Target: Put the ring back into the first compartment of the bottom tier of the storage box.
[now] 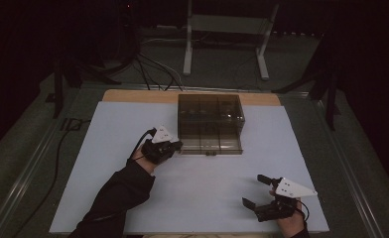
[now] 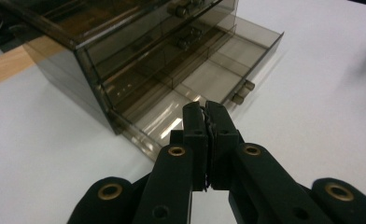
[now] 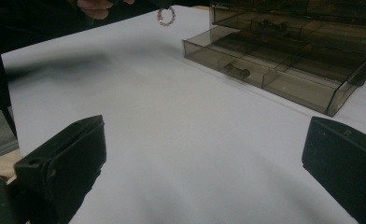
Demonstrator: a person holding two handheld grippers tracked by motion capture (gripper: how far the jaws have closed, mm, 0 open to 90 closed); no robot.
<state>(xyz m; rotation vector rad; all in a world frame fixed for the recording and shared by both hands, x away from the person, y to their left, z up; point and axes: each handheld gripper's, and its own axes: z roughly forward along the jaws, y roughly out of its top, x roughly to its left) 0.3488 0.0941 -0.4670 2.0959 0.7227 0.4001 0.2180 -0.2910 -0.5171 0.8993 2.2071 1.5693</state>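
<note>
Upper centre of the right gripper view, a small beaded bracelet (image 3: 165, 16) dangles from the clenched left gripper (image 2: 207, 114), beside the smoky drawer box's (image 1: 210, 121) open bottom drawer (image 2: 209, 86). Light, limp, slippery: probably best pinched across the beads. The right gripper (image 1: 256, 191) rests released, lower right.

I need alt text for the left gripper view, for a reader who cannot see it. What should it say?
The left gripper points with shut jaws at a smoked clear drawer box on a white table. The bottom drawer is pulled out, and its divided compartments look empty. Something thin seems pinched between the jaws, too small to identify here.
</note>
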